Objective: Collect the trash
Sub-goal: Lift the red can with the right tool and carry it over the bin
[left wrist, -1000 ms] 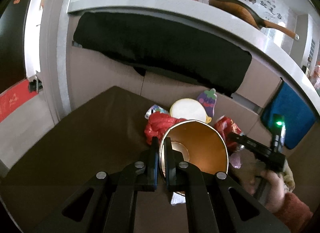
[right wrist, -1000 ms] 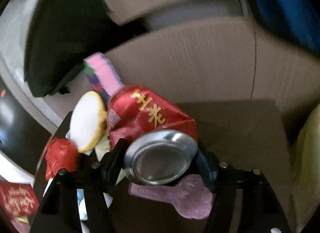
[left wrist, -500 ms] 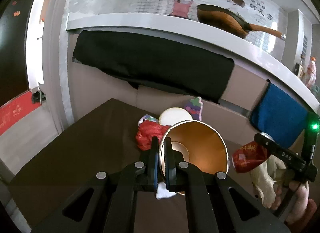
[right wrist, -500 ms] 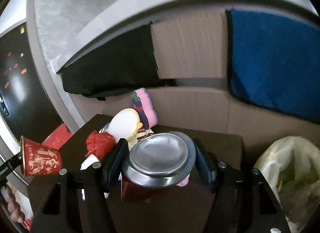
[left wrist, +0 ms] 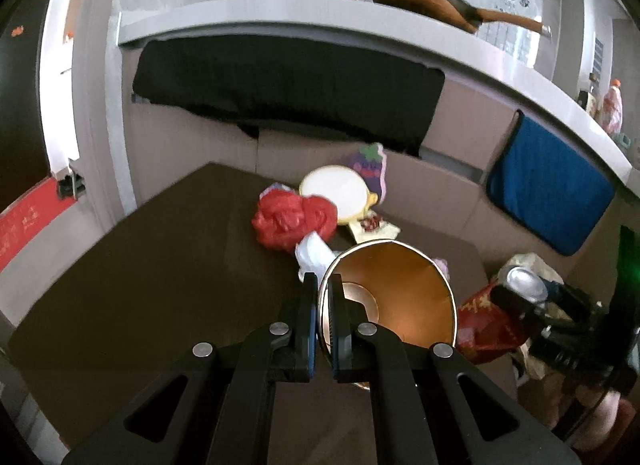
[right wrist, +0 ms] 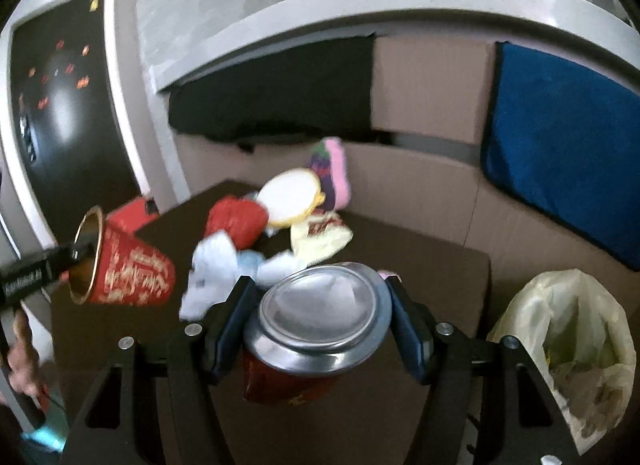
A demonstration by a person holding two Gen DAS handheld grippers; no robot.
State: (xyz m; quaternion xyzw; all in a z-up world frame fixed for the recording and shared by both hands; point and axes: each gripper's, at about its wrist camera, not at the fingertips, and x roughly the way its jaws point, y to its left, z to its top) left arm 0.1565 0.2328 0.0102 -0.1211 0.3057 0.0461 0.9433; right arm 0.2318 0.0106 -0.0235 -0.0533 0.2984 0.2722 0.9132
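My left gripper (left wrist: pixel 322 297) is shut on the rim of a red paper cup with a gold inside (left wrist: pixel 400 297), held above the dark table (left wrist: pixel 160 285); the cup also shows in the right wrist view (right wrist: pixel 128 269). My right gripper (right wrist: pixel 320 305) is shut on a red drink can with a silver top (right wrist: pixel 320 305), lifted above the table; the can also shows in the left wrist view (left wrist: pixel 492 317). A yellowish trash bag (right wrist: pixel 568 345) hangs open beside the table's right edge, right of the can.
On the table lie a crumpled red bag (left wrist: pixel 292 217), white tissue (right wrist: pixel 216 269), a round white lid (left wrist: pixel 336 193), a yellow wrapper (right wrist: pixel 320 237) and a purple grape-print sponge (left wrist: pixel 370 169). Cardboard walls, a black cloth (left wrist: pixel 280 93) and a blue towel (left wrist: pixel 548 189) stand behind.
My right gripper has lifted the can off the trash pile and drawn it back toward the trash bag. My left gripper has pulled back and up with the cup.
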